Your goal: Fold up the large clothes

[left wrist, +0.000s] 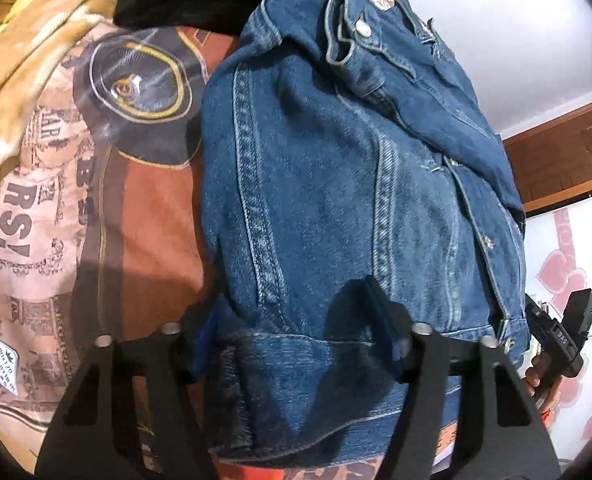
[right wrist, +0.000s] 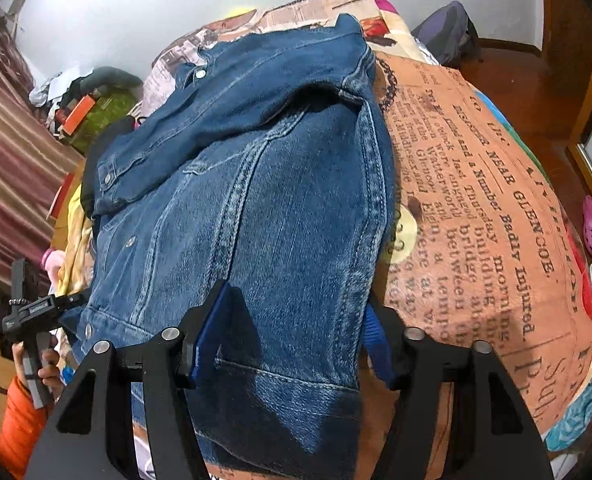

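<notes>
Denim jacket (left wrist: 336,184): long axis runs away from both claws; hem nearest. L gripper (left wrist: 292,332) & R gripper (right wrist: 296,336) half-spread, straddling hem corners; pinch unclear.

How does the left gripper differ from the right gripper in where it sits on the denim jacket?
The left gripper straddles the hem of the denim jacket at the corner beside the brown part of the printed bedspread; the right gripper straddles the opposite corner, beside the orange newspaper print. The left gripper's pads are mostly hidden by denim; the right gripper's blue pads show clearly. Both have hem fabric between their jaws and point down at the bed.
</notes>
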Tool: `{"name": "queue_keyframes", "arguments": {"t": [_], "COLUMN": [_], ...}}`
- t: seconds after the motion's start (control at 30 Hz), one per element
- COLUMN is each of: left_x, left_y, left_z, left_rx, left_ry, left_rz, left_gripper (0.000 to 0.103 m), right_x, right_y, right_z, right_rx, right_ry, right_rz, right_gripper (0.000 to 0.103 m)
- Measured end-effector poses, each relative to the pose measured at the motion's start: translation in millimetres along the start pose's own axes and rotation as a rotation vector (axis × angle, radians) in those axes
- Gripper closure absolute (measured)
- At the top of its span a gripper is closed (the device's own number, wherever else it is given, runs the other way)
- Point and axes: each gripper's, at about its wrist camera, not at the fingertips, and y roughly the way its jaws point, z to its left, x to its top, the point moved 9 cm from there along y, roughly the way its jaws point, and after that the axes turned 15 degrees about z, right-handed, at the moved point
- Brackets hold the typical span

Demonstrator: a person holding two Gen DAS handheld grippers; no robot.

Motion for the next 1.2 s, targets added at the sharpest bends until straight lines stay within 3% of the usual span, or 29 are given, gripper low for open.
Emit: {"name": "queue_keyframes", "arguments": {"t": [0.07,0.13,0.2,0.3,0.57,0.77,1.03,1.13,1.2], "left_x": [3,5,9,19,59,116,200,232,250], "left_y": [-6,-17,-29,-48,-113,-158,-172,-157,-141], "left_z": [-5,-17,-31,-48,-101,-131,-112,-90,-74], "left_rx": [0.007,0.001,-0.008,0.007,-0.075,-0.056,0.025,0.072,0.1], "left_ry": [0.022,0.057,0.092,0.108,0.189,0.238,0.157,0.097,0.058], "left_rz": [-0.013,-0.033,-0.054,-0.105,-0.242,-0.37,-0.467,-0.458,-0.438], "left_gripper": [0.064,0.077,0.079,0.082,0.085,0.086,0.086,0.088,0.097], "right_x": [2,5,10,20,68,128,207,233,245], "right_y": [-3,-8,-17,-32,-70,-87,-84,-65,-44], "right_z": [0,-3,-3,6,44,54,36,17,1], "right_rx": [0.031,0.059,0.125,0.144,0.154,0.156,0.119,0.098,0.092], "right_ry": [0.008,0.026,0.04,0.012,-0.12,-0.138,-0.086,-0.027,0.019], "right_rz": [-0.005,-0.017,-0.032,-0.073,-0.181,-0.287,-0.343,-0.328,-0.293], "right_gripper": [0.066,0.087,0.09,0.091,0.091,0.091,0.092,0.092,0.092]}}
